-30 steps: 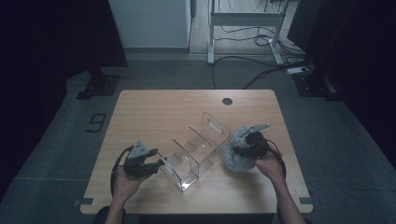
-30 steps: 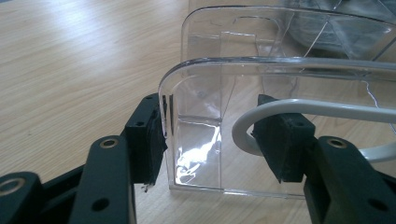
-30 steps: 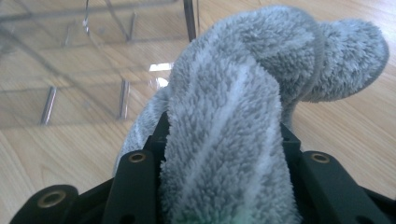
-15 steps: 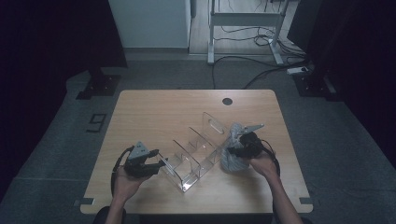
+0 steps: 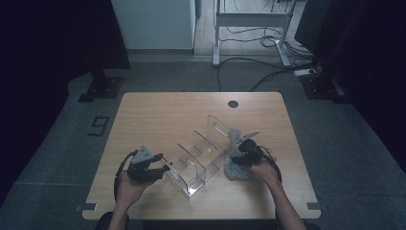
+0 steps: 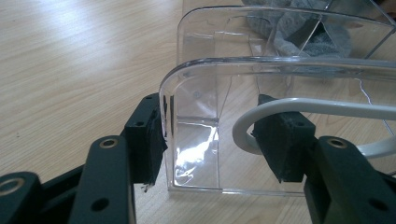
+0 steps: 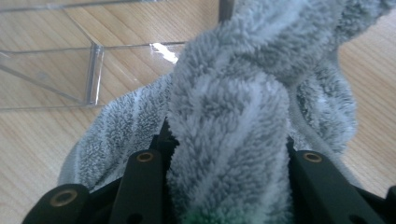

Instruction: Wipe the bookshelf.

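Lying across the middle of the wooden desk (image 5: 158, 115), nearer the person's edge: a clear acrylic divider rack (image 5: 203, 155), its long axis running diagonally from the near left toward the far right, tallest panel at the far right end, upright dividers standing across that axis, open slots facing up. Seen through the left claw view, the nearest curved panel (image 6: 280, 67) rising between the two black jaws.

Resting against the rack's right side, touching it: a grey fluffy towel (image 5: 237, 155), bunched into a rough twist, lying roughly alongside the rack's far half. Filling much of the right claw view, the towel (image 7: 233, 116) striped in paler and darker grey, twisted fold running up from between the jaws.

Gripping that towel: the right claw (image 5: 244, 153), jaws clenched around the thick fold.

Sitting at the rack's near left end: the left claw (image 5: 163, 168), jaws spread apart, released, straddling the end panel's corner, left pad just beside the plastic.

Looping past the right jaw there: a white cable (image 6: 322, 108).
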A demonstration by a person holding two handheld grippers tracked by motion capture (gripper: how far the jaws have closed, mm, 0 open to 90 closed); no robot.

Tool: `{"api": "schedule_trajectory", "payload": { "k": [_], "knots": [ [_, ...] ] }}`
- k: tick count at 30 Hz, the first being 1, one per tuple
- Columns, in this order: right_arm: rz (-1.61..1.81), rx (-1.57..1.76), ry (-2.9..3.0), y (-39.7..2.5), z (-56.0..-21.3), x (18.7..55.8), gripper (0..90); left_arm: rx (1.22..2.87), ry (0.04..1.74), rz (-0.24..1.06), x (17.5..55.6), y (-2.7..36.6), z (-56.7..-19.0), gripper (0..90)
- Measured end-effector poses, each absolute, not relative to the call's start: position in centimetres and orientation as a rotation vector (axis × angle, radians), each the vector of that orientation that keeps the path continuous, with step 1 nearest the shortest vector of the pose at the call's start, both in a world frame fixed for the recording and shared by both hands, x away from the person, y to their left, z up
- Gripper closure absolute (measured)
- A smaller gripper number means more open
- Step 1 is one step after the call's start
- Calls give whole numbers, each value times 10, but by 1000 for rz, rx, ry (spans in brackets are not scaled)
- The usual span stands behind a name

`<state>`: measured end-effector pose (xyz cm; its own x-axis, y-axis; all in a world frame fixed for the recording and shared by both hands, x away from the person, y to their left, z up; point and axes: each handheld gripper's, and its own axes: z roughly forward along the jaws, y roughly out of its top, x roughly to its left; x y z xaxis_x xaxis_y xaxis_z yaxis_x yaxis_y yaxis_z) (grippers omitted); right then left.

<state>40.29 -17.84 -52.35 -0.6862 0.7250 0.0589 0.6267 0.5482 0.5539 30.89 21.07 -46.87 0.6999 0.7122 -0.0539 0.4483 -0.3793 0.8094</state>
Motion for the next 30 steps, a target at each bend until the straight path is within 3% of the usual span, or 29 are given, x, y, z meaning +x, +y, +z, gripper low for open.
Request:
{"api": "schedule_trajectory", "payload": {
  "k": [30],
  "knots": [
    [1000, 1088, 2631, -211, -482, 352, 600, 2026, 907, 382, 308, 211, -469, 439]
  ]
}}
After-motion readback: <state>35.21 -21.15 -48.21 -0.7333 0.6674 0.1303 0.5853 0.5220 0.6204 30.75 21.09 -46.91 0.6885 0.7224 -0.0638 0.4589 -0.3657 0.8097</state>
